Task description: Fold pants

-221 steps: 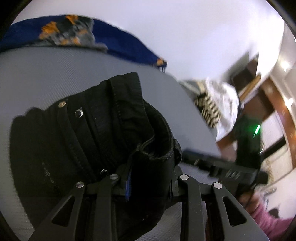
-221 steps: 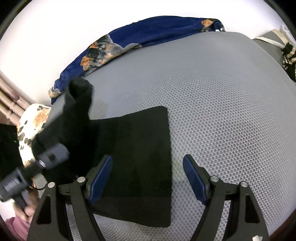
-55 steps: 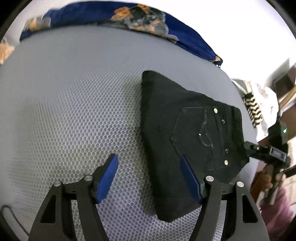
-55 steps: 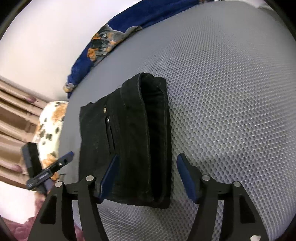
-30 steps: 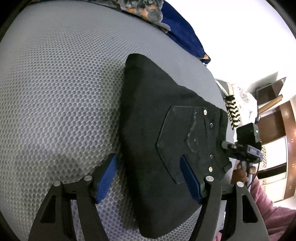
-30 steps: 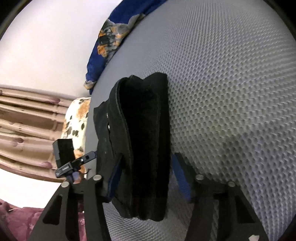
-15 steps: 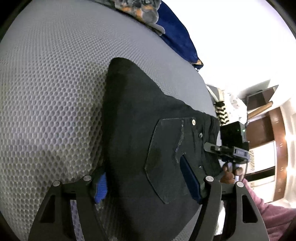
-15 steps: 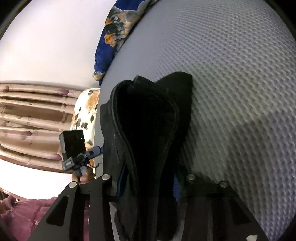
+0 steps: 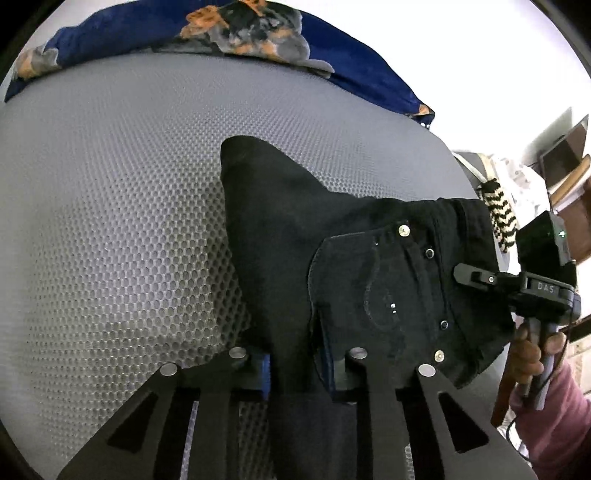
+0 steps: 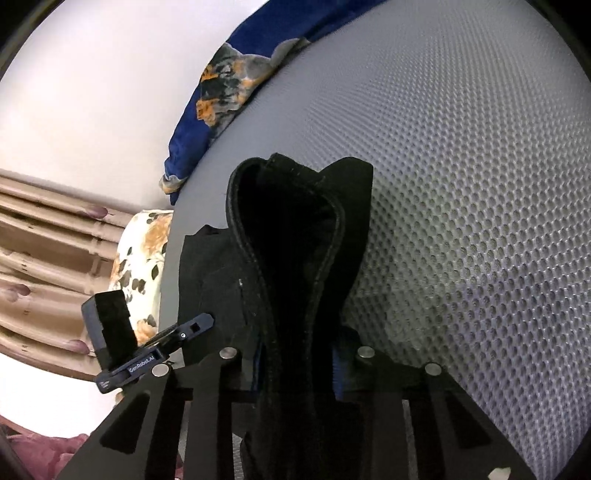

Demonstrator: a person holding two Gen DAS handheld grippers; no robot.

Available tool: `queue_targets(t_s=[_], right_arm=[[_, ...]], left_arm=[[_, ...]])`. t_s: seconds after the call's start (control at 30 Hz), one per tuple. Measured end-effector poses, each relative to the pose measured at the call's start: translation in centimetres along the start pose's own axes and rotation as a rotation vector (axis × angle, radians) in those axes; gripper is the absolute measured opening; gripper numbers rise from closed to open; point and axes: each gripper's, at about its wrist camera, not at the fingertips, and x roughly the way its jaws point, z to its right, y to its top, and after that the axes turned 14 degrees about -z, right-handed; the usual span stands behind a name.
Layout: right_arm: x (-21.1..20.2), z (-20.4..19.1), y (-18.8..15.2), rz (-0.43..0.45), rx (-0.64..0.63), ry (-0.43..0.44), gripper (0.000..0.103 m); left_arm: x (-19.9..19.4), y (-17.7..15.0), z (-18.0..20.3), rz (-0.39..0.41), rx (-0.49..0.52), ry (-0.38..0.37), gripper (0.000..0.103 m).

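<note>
The folded black pants [image 9: 332, 258] lie on the grey mesh bed surface [image 9: 110, 221], back pocket with rivets facing up. My left gripper [image 9: 295, 363] is shut on the near edge of the folded bundle. My right gripper [image 10: 297, 363] is shut on the waistband end of the pants [image 10: 295, 236], whose layers bulge up and open in front of it. The right gripper also shows in the left wrist view [image 9: 517, 284], at the right edge of the pants. The left gripper shows in the right wrist view [image 10: 155, 354], at the pants' left side.
A blue blanket with orange and grey print [image 9: 240, 33] lies along the far edge of the bed, also in the right wrist view [image 10: 229, 85]. A floral pillow [image 10: 140, 266] and curtains are at the left. A striped cloth [image 9: 498, 218] and furniture stand at the right.
Both grippers moved in over the edges of the folded pants and closed on them. The bundle has lifted and bunched between the fingers.
</note>
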Motion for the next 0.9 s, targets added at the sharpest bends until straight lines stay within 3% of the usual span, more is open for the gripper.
queue_targets(t_s=[0.43, 0.9], right_arm=[[1.2, -4.2, 2.4, 0.006, -0.062, 0.009, 0.024], [4.0, -6.7, 8.8, -0.029, -0.106, 0.007, 0.024]], left_arm=[[-4.4, 0.9, -1.6, 0.095, 0.028, 0.136, 0.019], [-6.1, 6.7, -5.0, 0.132, -0.001, 0.208, 0.019]])
